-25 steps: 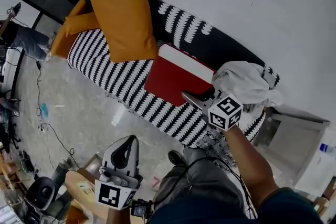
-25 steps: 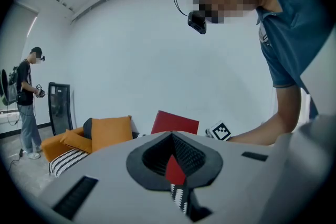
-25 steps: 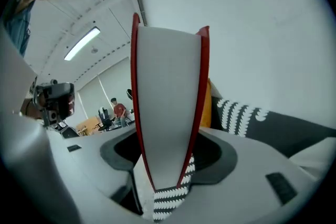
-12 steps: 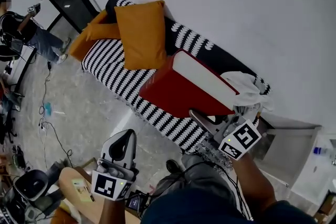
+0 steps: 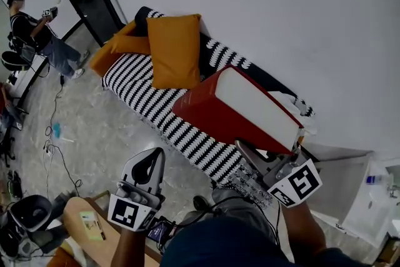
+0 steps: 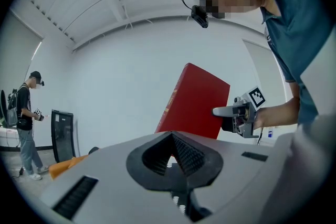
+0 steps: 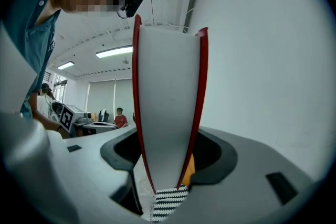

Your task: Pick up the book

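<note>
At the centre right of the head view, the red book hangs in the air above the striped sofa, clear of the seat, its white page edge turned up. The right gripper clamps it near one end, a cover against each jaw, so the whole weight levers off that grip. At lower left the left gripper is closed on nothing and sits aside, I'd guess because one grip suffices.
</note>
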Tool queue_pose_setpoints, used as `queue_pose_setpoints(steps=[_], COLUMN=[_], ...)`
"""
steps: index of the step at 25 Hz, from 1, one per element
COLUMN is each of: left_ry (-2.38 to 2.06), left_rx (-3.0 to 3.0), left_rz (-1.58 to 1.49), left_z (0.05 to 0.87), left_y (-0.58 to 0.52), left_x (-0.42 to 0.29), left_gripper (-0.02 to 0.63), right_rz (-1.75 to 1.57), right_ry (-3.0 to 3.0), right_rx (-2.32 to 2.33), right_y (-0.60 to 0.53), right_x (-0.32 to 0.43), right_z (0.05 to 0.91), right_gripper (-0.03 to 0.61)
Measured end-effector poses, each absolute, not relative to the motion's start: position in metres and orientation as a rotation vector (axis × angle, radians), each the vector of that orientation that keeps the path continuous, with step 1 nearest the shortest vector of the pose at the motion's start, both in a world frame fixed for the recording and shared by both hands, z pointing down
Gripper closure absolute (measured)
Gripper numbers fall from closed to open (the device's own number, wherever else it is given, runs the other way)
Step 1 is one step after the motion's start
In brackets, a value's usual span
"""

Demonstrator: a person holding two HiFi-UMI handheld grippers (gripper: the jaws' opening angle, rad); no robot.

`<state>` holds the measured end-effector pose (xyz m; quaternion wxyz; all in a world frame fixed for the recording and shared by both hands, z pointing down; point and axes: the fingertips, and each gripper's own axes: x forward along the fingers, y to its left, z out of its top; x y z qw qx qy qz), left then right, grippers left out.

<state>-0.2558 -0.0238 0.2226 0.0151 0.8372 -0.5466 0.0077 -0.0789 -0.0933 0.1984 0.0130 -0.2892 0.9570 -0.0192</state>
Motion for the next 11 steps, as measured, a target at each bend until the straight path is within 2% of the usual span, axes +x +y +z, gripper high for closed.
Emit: queue_pose_setpoints(steps=[6, 11], left_ry=[-1.68, -1.721], left_rx=[2.615, 2.646], left_rz=[0.049, -0.057], left_z=[0.222, 0.196], left_y=[0.002, 0.019], left_x=[-0.262, -0.269], left_gripper=[0.609, 0.609], right_rz=[0.007, 0.045], right_ry=[2.958, 2.952], right_rx=[-0.921, -0.925], right_y=[-0.065, -0.039], right_x=[-0.075, -0.08], right_z=[0.171, 0.156], right_gripper=[0.304, 0.304])
